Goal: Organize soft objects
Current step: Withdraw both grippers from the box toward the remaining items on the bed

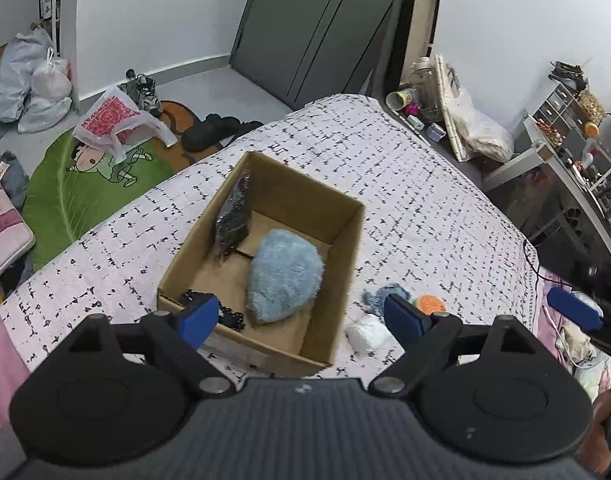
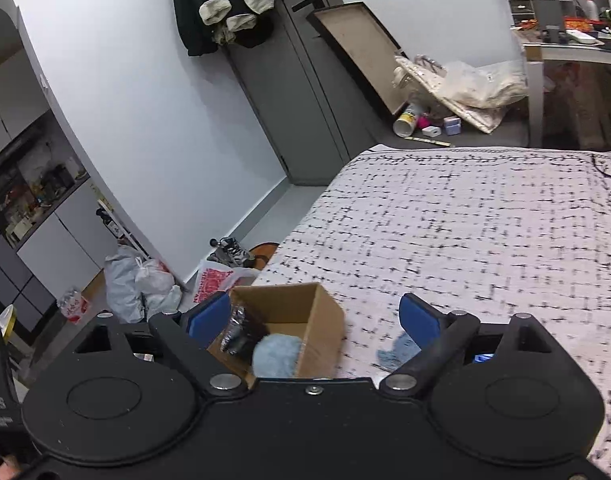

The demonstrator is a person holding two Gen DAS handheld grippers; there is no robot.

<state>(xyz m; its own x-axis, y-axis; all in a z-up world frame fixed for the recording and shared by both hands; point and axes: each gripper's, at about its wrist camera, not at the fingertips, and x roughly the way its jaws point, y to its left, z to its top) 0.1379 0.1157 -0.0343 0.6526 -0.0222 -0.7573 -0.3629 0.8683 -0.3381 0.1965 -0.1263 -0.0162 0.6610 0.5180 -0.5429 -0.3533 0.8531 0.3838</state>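
Bedroom scene, catalogued left to right from the left wrist view. Floor at far left: white plastic bags (image 1: pixel 29 80), a green cartoon rug (image 1: pixel 85 184) with a red-printed carrier bag (image 1: pixel 117 120) on it, dark shoes (image 1: pixel 213 130) at the bed's foot. Centre: bed under a white coverlet with black dashes (image 1: pixel 405 200), bearing an open cardboard box (image 1: pixel 317 208). Box contents: one fluffy light-blue plush (image 1: pixel 283 276) lying on the floor of the box toward its right wall, one crinkled black packet (image 1: pixel 233 216) leaning against the left wall, a further dark item at the near left corner (partly hidden by a finger). Left gripper (image 1: pixel 305 318): above the near edge of the box, blue-padded jaws spread wide, nothing between them. Right of the box, on the coverlet: a small blue knitted piece (image 1: pixel 381 294), an orange-and-green soft item (image 1: pixel 429 303), a white bundle (image 1: pixel 367 334), all lying close together. Far right: a cluttered desk (image 1: pixel 565 168). Right gripper (image 2: pixel 317 320), seen from its own wrist view: jaws likewise wide apart and empty, pointing over the box's right side, with the blue piece just inside its right finger (image 2: pixel 419 324).
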